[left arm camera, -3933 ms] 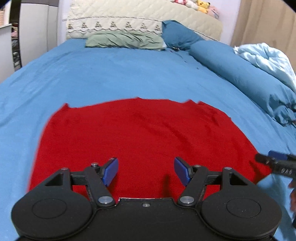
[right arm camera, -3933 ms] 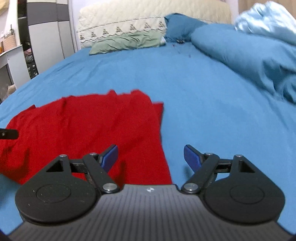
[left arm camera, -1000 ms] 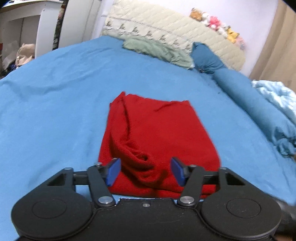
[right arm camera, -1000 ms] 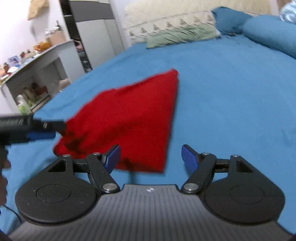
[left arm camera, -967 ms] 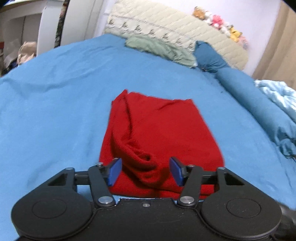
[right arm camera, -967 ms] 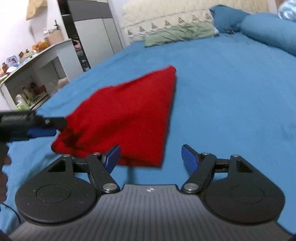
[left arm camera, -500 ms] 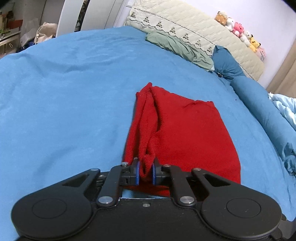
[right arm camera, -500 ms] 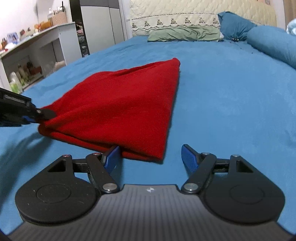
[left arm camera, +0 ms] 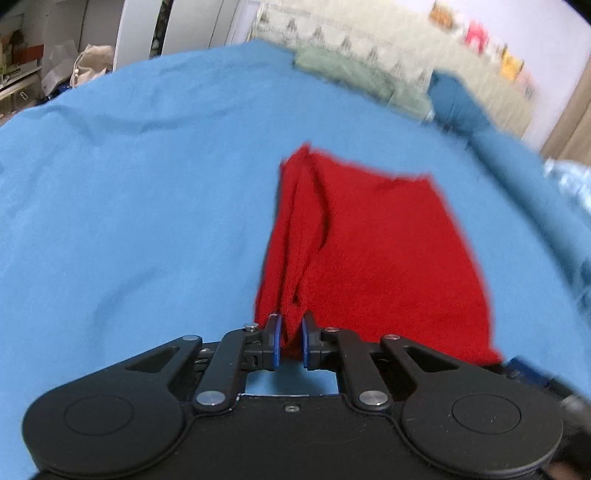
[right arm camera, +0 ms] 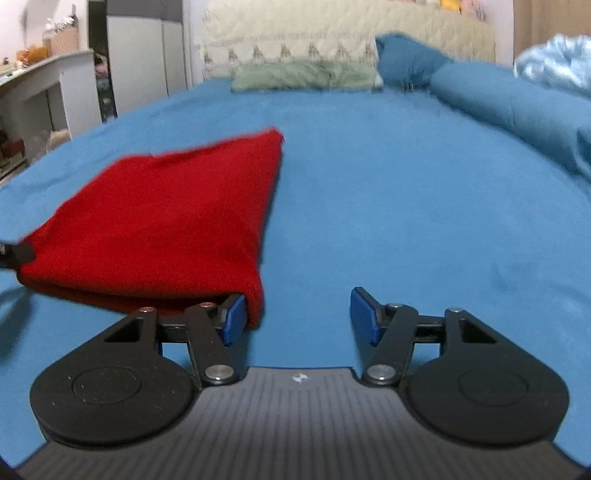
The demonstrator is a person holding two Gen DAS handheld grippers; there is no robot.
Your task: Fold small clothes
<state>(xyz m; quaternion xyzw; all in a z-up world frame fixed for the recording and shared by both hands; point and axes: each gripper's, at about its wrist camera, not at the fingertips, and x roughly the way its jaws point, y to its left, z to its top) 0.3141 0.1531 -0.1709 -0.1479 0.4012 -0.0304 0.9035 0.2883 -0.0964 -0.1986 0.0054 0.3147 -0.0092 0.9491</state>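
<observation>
A small red knitted garment [left arm camera: 373,251] lies folded on the blue bed sheet [left arm camera: 129,206]. My left gripper [left arm camera: 290,341] is shut on the garment's near left corner and holds it a little raised. In the right wrist view the garment [right arm camera: 166,221] lies left of centre. My right gripper [right arm camera: 297,314] is open, its left fingertip [right arm camera: 232,314] against the garment's near right corner, nothing between the jaws. The left gripper's tip [right arm camera: 14,254] shows at the far left edge.
A green pillow [right arm camera: 303,75] and a cream quilted headboard [right arm camera: 332,33] stand at the far end. A rolled blue duvet [right arm camera: 517,110] and a light blue blanket [right arm camera: 554,62] lie along the right. A white desk [right arm camera: 44,85] and wardrobe [right arm camera: 140,62] stand left of the bed.
The left gripper, open around the garment's near edge a second ago, has shut on its left corner and lifted it. The right gripper has moved in to the near right corner, still open.
</observation>
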